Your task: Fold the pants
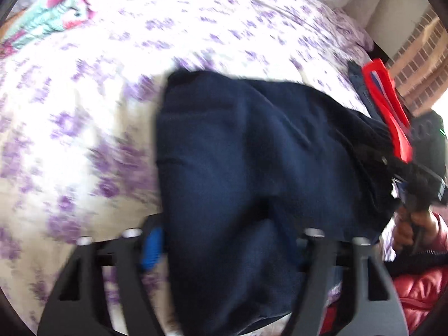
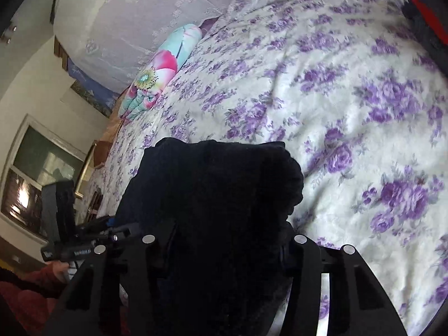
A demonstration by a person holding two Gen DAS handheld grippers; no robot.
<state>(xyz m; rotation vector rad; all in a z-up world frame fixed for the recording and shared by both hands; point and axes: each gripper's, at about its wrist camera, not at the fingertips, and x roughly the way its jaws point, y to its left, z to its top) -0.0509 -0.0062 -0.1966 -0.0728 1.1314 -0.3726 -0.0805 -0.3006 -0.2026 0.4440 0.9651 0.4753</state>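
The pants [image 1: 252, 173] are held up above the bed [image 1: 84, 112], a dark navy bundle gripped at both sides. In the left wrist view the cloth is seen running down between the fingers of the left gripper [image 1: 224, 252], which is closed on it; a blue pad [image 1: 151, 249] shows at the cloth's left edge. The right gripper [image 1: 392, 117], with red fingers, is seen at the pants' right end, clamped on bunched cloth, and the hand [image 1: 411, 224] below it is wrapped round the handle. In the right wrist view the pants [image 2: 212, 196] are bunched between the black fingers and cover them. The left gripper [image 2: 84, 240] is seen left of the pants. A floral pillow [image 2: 156, 75] lies on the bed [image 2: 364, 112] beyond the pants.
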